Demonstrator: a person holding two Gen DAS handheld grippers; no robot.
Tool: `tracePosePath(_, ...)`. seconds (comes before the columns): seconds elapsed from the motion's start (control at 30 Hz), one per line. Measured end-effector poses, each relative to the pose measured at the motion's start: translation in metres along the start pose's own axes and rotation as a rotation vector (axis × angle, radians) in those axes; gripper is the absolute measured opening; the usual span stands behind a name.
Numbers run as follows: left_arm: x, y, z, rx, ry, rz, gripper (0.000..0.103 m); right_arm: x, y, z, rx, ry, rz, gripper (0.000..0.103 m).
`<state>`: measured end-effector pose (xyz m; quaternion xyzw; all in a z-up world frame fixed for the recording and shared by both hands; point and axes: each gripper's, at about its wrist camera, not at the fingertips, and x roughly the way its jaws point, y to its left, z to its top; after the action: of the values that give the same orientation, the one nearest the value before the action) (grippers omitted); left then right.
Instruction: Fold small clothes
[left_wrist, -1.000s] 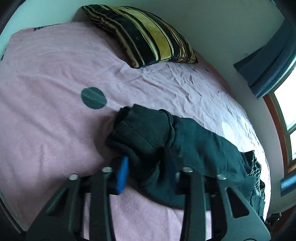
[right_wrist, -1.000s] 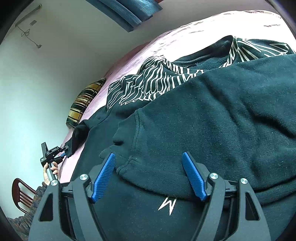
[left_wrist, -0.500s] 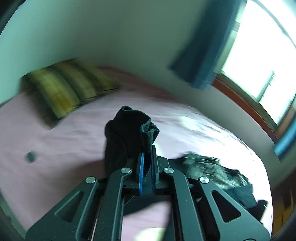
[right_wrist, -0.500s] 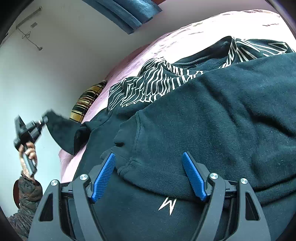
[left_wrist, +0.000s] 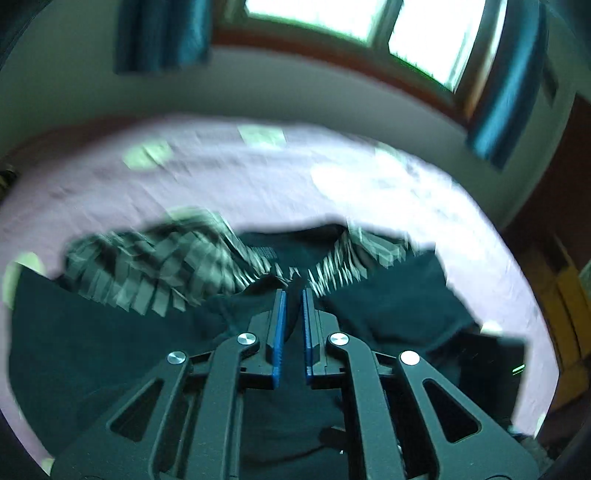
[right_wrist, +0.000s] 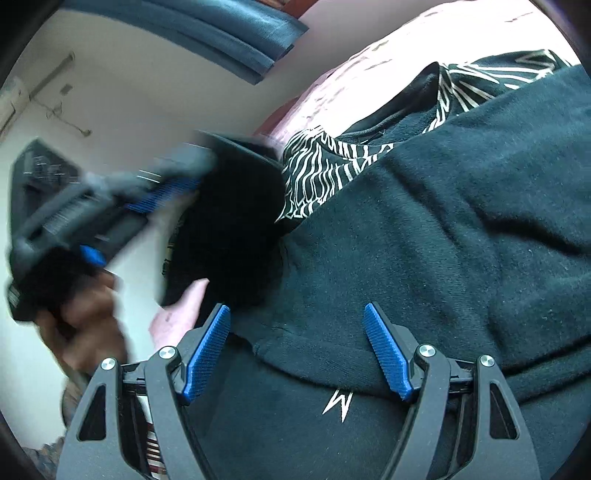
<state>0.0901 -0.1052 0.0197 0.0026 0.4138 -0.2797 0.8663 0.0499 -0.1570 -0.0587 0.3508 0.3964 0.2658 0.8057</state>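
A dark sweatshirt (right_wrist: 443, 229) with a white line pattern (right_wrist: 317, 177) on its chest lies on the pink bed; a folded-over sleeve crosses its body. My left gripper (left_wrist: 293, 295) is shut on the other sleeve's cuff (right_wrist: 229, 221) and holds it above the sweatshirt's body (left_wrist: 92, 350). The left gripper also shows blurred in the right wrist view (right_wrist: 162, 195). My right gripper (right_wrist: 297, 317) is open, resting low over the folded sleeve's edge, holding nothing.
The pink bedsheet (left_wrist: 221, 184) surrounds the sweatshirt. A wall with a window (left_wrist: 332, 22) and blue curtains (left_wrist: 162, 37) stands beyond the bed. Wooden furniture (left_wrist: 561, 258) stands at the right. The person's hand (right_wrist: 85, 317) holds the left gripper.
My left gripper shut on the sleeve cuff, lifted it off the bed and swung it over the sweatshirt's body toward the right gripper. The right gripper has stayed still and open.
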Motion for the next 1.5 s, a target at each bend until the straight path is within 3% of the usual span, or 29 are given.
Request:
tracePosePath(0.07,0.005,-0.004,-0.008,-0.013,0.013,-0.022,0.013,-0.003,-0.004,0.001,0.015,0.001,0.031,0.074)
tracePosePath(0.2,-0.034,0.006,-0.016,-0.038,-0.083,-0.035,0.047,-0.008,-0.01,0.003,0.051,-0.001,0.082,0.074)
tracePosePath(0.3,-0.073,0.029,-0.031,-0.066,-0.166,0.018,0.051,-0.015,-0.011,0.005,0.096,-0.008,0.093,0.074)
tracePosePath(0.43,-0.106,0.076,-0.064,-0.134,-0.204,0.155,0.056,-0.028,-0.003,0.017,0.082,-0.034,0.063,0.074)
tracePosePath(0.57,-0.116,0.124,-0.107,-0.234,-0.143,0.25,0.056,-0.015,0.011,0.036,0.028,0.005,-0.013,0.074)
tracePosePath(0.77,-0.125,0.159,-0.149,-0.296,-0.072,0.313,0.056,0.031,0.029,0.068,-0.161,0.043,-0.189,0.074)
tracePosePath(0.83,-0.125,0.162,-0.155,-0.296,-0.063,0.318,0.056,0.047,0.028,0.07,-0.175,0.081,-0.214,0.066)
tracePosePath(0.9,-0.124,0.161,-0.159,-0.288,-0.054,0.322,0.056,0.061,0.027,0.065,-0.189,0.12,-0.245,0.036)
tracePosePath(0.97,-0.122,0.161,-0.16,-0.284,-0.046,0.311,0.057,0.065,0.027,0.056,-0.227,0.123,-0.321,0.027)
tracePosePath(1.03,-0.118,0.16,-0.156,-0.282,-0.037,0.304,0.057,0.064,0.03,0.055,-0.238,0.114,-0.34,0.017)
tracePosePath(1.13,-0.112,0.159,-0.154,-0.268,-0.032,0.298,0.057,0.041,0.047,0.061,-0.231,0.072,-0.273,0.011)
tracePosePath(1.33,-0.107,0.152,-0.15,-0.245,-0.027,0.316,0.062,-0.057,0.094,0.081,-0.229,-0.139,-0.057,0.009)
tracePosePath(1.4,-0.105,0.151,-0.146,-0.243,-0.027,0.323,0.062,-0.086,0.087,0.078,-0.197,-0.189,-0.055,0.009)
tracePosePath(1.5,-0.097,0.148,-0.138,-0.238,-0.015,0.339,0.063,-0.107,0.048,0.069,-0.103,-0.209,-0.133,0.009)
